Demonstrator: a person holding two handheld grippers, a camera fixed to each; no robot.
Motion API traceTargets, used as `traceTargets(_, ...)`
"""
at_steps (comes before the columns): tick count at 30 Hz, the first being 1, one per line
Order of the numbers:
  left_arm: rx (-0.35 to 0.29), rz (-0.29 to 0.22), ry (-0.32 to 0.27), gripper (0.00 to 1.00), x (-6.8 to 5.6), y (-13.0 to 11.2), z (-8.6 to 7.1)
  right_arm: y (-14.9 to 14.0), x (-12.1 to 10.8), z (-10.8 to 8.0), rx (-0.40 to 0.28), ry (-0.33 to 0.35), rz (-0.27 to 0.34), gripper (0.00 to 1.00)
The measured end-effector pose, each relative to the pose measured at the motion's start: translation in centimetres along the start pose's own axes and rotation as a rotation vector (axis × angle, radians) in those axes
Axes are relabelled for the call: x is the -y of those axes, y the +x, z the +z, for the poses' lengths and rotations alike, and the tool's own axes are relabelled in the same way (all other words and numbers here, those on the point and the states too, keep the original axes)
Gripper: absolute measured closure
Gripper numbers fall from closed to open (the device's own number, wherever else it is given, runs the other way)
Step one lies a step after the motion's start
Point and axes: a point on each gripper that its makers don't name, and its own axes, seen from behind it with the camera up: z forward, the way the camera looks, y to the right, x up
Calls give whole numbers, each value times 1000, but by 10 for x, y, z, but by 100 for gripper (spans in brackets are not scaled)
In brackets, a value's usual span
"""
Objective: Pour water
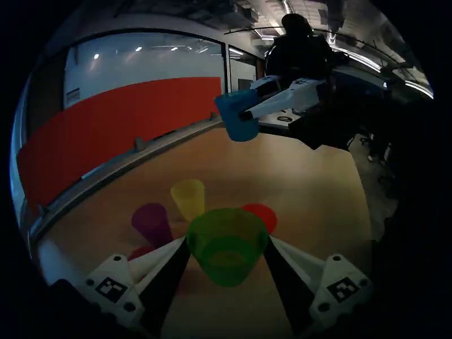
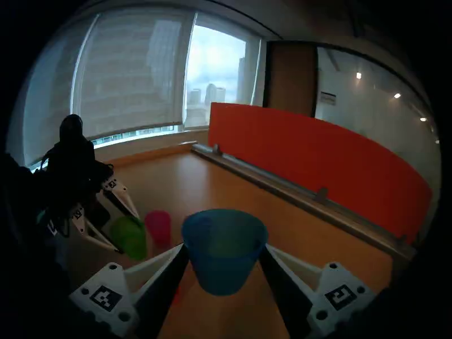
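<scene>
Blue cup (image 2: 225, 248) and green cup (image 1: 227, 244) sit clamped, contents unclear.

The left gripper (image 1: 226, 248) points forward, level, both fingers pressing a green cup (image 1: 227, 265). The right gripper (image 2: 224, 254) clamps a blue cup (image 2: 224, 271), raised higher and seemingly tilted a little.

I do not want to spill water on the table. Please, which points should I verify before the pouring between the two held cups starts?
1. Left gripper shut on the green cup: ok, both fingers press its sides.
2. Right gripper shut on the blue cup: ok.
3. Green cup upright: ok.
4. Blue cup above the green cup: not ok, it is held farther off, apart.
5. Water in the blue cup: cannot tell.
</scene>
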Motion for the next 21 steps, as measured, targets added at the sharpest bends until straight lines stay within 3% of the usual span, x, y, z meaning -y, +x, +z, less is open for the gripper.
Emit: traceTargets(21, 94, -18, -30, 13, -7, -33, 9, -61, 10, 10, 111, 40, 60, 11)
